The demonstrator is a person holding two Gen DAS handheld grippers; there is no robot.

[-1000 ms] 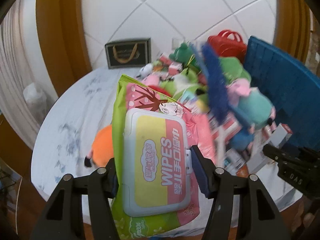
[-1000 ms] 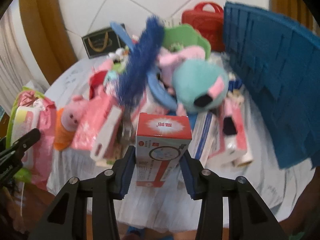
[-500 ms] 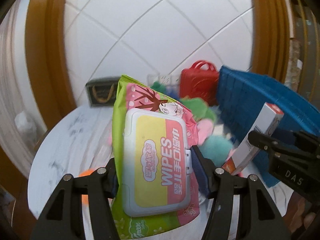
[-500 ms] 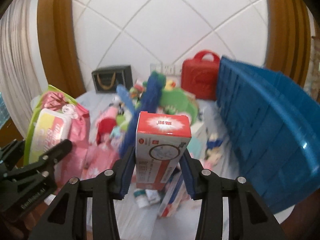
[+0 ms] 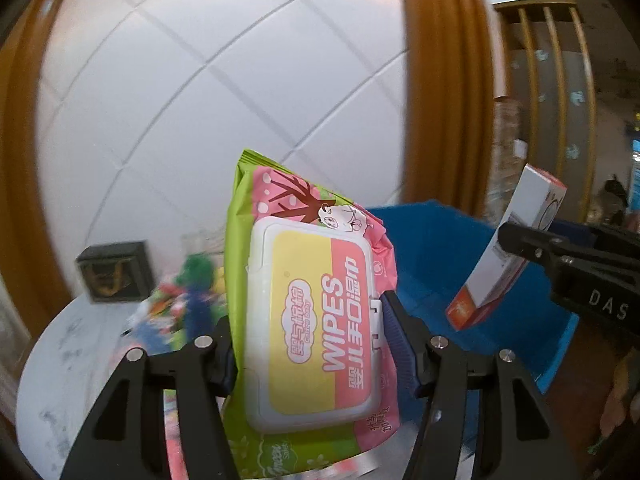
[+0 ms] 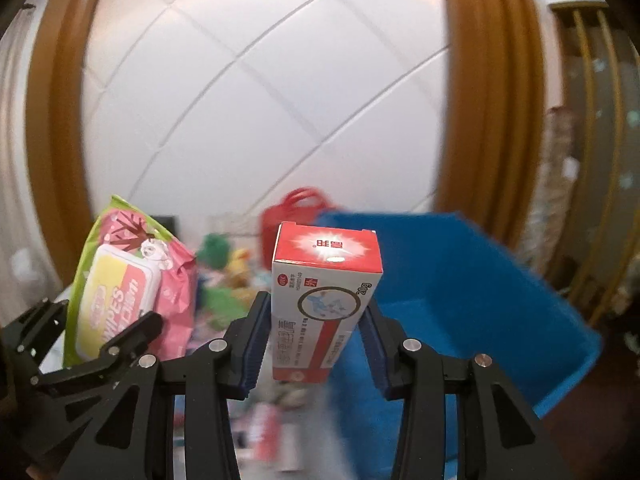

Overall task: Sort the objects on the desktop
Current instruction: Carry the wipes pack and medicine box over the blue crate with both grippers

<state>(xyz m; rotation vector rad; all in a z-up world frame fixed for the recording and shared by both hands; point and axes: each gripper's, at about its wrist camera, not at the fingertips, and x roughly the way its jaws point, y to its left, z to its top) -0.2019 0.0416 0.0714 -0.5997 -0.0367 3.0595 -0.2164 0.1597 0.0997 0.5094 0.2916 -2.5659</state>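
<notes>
Left gripper (image 5: 312,344) jaws clenched on wipes pack (image 5: 308,320), right gripper (image 6: 314,340) jaws grasping red-and-white box (image 6: 320,300), blue bin (image 6: 460,288) beyond, blurred toys (image 6: 220,276) heaped on surface.

Domestic room indicated: white tiled wall (image 6: 248,92) framed in wood ahead of both tools; cluttered round table (image 5: 68,364) of toys below; blue bin (image 6: 460,280) at right.

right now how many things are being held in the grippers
2: the wipes pack clamped in the left gripper, and the red-and-white box clamped in the right gripper, both lifted near the blue bin.
</notes>
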